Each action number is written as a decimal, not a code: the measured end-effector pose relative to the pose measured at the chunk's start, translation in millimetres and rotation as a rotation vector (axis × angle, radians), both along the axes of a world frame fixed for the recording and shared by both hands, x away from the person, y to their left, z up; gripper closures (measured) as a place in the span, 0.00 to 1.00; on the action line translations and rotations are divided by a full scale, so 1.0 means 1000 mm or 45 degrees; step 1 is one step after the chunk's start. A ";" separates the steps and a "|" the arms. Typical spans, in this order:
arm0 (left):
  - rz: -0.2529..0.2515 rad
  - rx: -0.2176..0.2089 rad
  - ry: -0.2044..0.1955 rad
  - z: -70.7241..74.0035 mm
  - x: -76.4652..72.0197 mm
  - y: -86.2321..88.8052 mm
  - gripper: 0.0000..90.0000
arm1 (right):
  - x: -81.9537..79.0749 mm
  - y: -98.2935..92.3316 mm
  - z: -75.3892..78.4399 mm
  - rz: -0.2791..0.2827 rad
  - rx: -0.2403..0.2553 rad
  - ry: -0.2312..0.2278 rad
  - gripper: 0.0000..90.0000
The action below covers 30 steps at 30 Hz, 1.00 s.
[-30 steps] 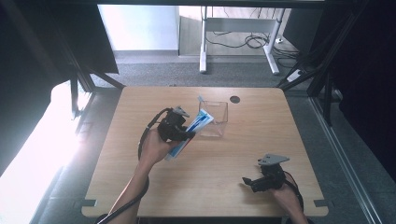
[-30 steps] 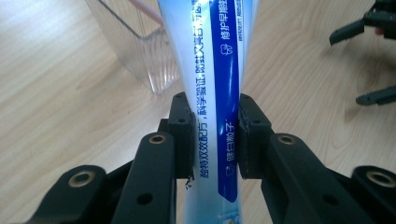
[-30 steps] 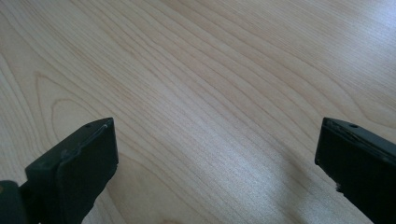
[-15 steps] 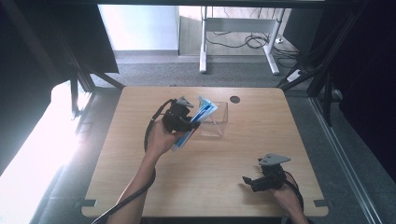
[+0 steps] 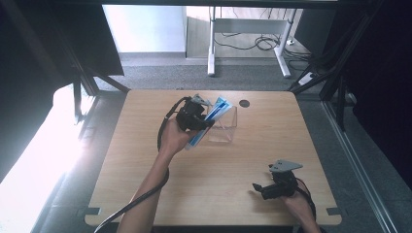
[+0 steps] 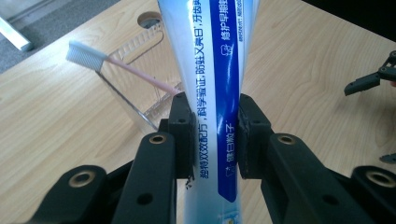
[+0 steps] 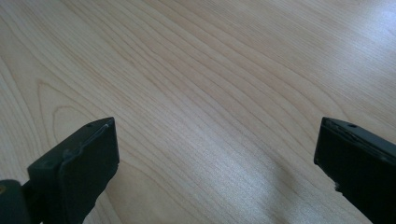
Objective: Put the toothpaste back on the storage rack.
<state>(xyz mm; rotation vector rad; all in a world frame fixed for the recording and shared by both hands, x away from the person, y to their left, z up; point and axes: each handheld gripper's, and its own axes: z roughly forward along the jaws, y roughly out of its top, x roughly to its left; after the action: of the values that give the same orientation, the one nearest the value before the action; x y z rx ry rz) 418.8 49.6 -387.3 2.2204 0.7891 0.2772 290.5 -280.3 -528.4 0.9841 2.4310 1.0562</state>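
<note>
Since a second ago, the left tongs (image 5: 206, 121) have carried the blue-and-white toothpaste tube (image 5: 209, 121) away from the person and a little higher, so its far end now reaches the near rim of the clear plastic holder (image 5: 224, 127), while the right tongs (image 5: 260, 188) have kept to the same spot low on the right of the tabletop (image 5: 145, 194). From the left gripper view, the two black pads are clamped on either side of the tube's flat body, below its middle, with the tube running straight up between them and its printed face toward the camera. A pink toothbrush (image 6: 122, 66) with white bristles leans in the holder just behind. In the right gripper view the jaws stand wide apart over bare wood, holding nothing. The tube looks light and soft: a squeezable plastic skin that will dent under pressure, with a glossy surface that may slide between the pads if the hold is slack. A grip across the flat faces near the middle, as here, seems best, firm enough to stop slipping but not so hard as to crush it. The holder also looks light and thin-walled, so a nudge from the tube could push or tip it
</note>
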 end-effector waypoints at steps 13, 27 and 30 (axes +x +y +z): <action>-0.007 0.005 -0.042 0.003 0.019 -0.021 0.80 | 0.000 -0.001 0.000 0.000 0.003 -0.004 0.00; -0.003 -0.020 -0.072 0.007 0.043 -0.041 0.80 | 0.000 -0.002 0.000 0.004 0.022 -0.012 0.00; 0.006 -0.042 -0.067 0.007 0.046 -0.043 0.80 | 0.000 -0.002 0.000 0.003 0.022 -0.009 0.00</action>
<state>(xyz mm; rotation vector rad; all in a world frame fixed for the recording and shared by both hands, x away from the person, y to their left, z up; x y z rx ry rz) 464.6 7.0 -380.3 2.1716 0.7648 0.3211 290.6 -282.2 -528.4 0.9815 2.4222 1.0814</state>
